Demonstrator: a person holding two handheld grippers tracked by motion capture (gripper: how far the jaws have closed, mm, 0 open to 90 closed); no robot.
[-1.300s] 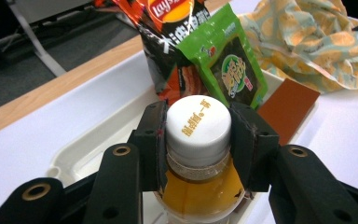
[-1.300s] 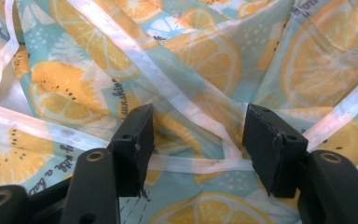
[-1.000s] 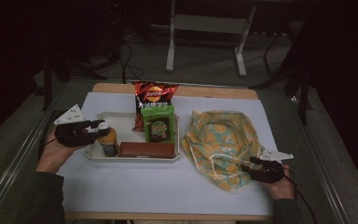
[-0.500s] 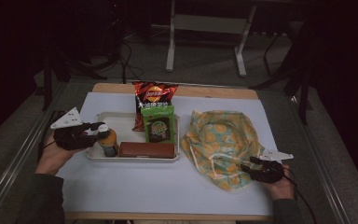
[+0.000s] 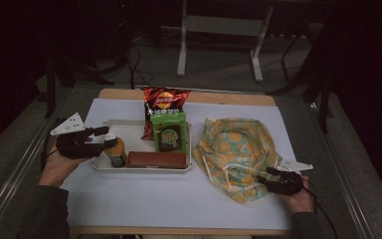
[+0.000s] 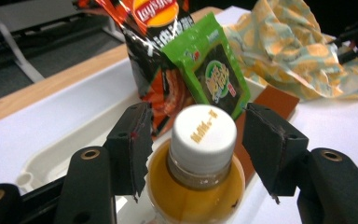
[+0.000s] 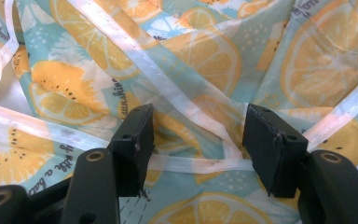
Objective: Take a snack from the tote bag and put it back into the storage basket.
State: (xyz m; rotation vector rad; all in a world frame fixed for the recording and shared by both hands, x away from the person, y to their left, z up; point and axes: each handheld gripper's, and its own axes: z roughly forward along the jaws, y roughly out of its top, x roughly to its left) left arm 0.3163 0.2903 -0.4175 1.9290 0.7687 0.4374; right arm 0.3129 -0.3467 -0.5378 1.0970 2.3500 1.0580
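Note:
A small bottle (image 5: pixel 115 152) of amber drink with a white cap (image 6: pixel 205 135) stands upright at the left end of the white tray (image 5: pixel 129 127). My left gripper (image 5: pixel 108 139) reaches in from the left and straddles the bottle's neck. Its jaws have just been opening, and a gap shows on each side of the cap between the pads (image 6: pixel 137 140), so it is open. My right gripper (image 5: pixel 264 180) rests at the near right edge of the orange-print cloth bag (image 5: pixel 238 149). It is open, with a white strap (image 7: pixel 200 164) lying across between its jaws.
The tray also holds a green snack packet (image 5: pixel 169 133) leaning on a red chips bag (image 5: pixel 164 102), with a flat brown bar (image 5: pixel 156 159) along its front rim. White table cover (image 5: pixel 169 199) stretches in front; metal rails run down both table sides.
The left gripper's jaws have spread away from the bottle, which stays standing in the tray. Both hands have kept their places.

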